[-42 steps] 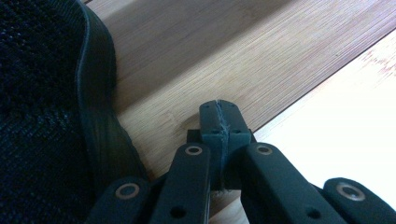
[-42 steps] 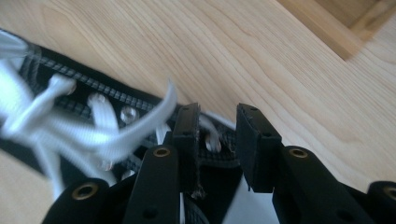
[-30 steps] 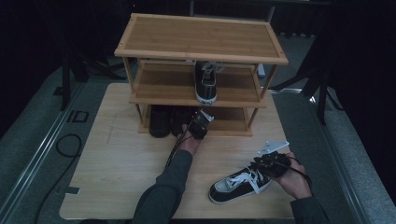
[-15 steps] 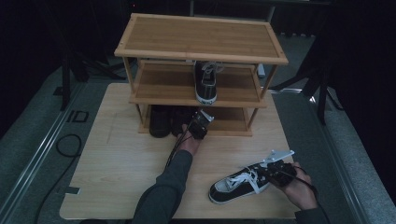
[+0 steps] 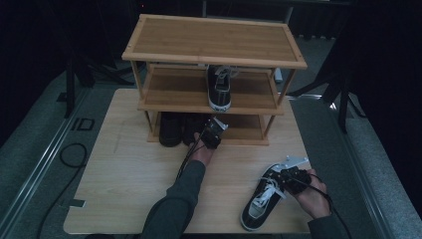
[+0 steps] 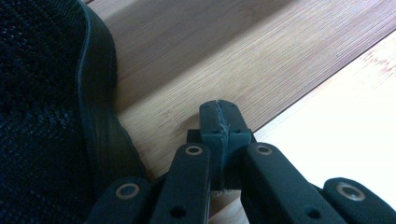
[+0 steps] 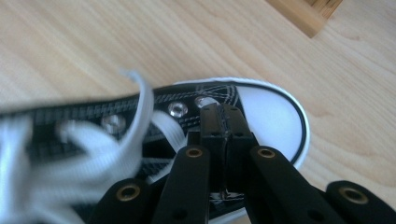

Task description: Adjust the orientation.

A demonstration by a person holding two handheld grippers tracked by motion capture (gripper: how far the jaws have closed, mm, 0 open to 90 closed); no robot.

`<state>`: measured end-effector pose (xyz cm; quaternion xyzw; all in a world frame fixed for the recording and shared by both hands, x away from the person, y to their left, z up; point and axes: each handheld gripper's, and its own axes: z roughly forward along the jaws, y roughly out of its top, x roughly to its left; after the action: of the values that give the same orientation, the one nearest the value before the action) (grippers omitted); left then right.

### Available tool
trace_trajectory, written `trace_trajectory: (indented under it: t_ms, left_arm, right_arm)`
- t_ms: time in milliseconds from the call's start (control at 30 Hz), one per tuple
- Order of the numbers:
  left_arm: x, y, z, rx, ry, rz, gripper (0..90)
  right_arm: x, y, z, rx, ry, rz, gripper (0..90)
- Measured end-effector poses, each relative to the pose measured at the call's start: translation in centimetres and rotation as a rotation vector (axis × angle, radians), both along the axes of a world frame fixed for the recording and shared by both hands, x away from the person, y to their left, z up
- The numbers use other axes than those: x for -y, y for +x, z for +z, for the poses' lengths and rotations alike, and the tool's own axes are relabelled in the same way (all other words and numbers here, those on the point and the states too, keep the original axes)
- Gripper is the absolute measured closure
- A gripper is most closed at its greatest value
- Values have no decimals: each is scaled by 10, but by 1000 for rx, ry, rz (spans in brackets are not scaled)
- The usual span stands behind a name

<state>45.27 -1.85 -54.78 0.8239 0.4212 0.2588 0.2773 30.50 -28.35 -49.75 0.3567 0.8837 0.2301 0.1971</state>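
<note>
Since the black-and-white canvas sneaker (image 5: 263,199) lying on the table's (image 5: 124,169) near right corner is light and floppy, your right gripper (image 7: 223,112), clenched above its tongue, should pinch the stiffer eyelet edge.

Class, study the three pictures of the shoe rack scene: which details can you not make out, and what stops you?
- High view: dark shoes on the wooden rack's bottom shelf, shadowed; type unclear.
- Right gripper view: black-and-white sneaker's white laces blurred; heel cut off by the edge.
- Left gripper view: black mesh shoe cropped by the frame.
</note>
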Motion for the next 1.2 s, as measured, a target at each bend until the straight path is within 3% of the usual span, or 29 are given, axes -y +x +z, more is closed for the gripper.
trace_trajectory:
  t_ms: [133,300,333,467,700,900,1067,1200]
  left_arm:
    - [0,0,0,0,0,-1,900]
    - [0,0,0,3,-2,1,900]
    - [0,0,0,3,-3,2,900]
    - [-1,0,0,2,-4,0,900]
    - [0,0,0,3,-3,2,900]
    - [-1,0,0,5,-4,0,900]
    - [-1,-1,-1,6,-5,2,900]
    - [-1,-1,-1,7,-5,3,900]
  right_arm:
    - [-3,12,1,-2,24,4,900]
    - [-10,28,4,-6,19,22,900]
    - [-13,32,3,-27,48,43,900]
    - [-26,34,0,-15,-16,56,900]
    - [-17,31,12,2,49,41,900]
    - [-28,38,10,3,85,56,900]
    - [-40,43,11,15,82,77,900]
    - [-48,46,15,21,116,104,900]
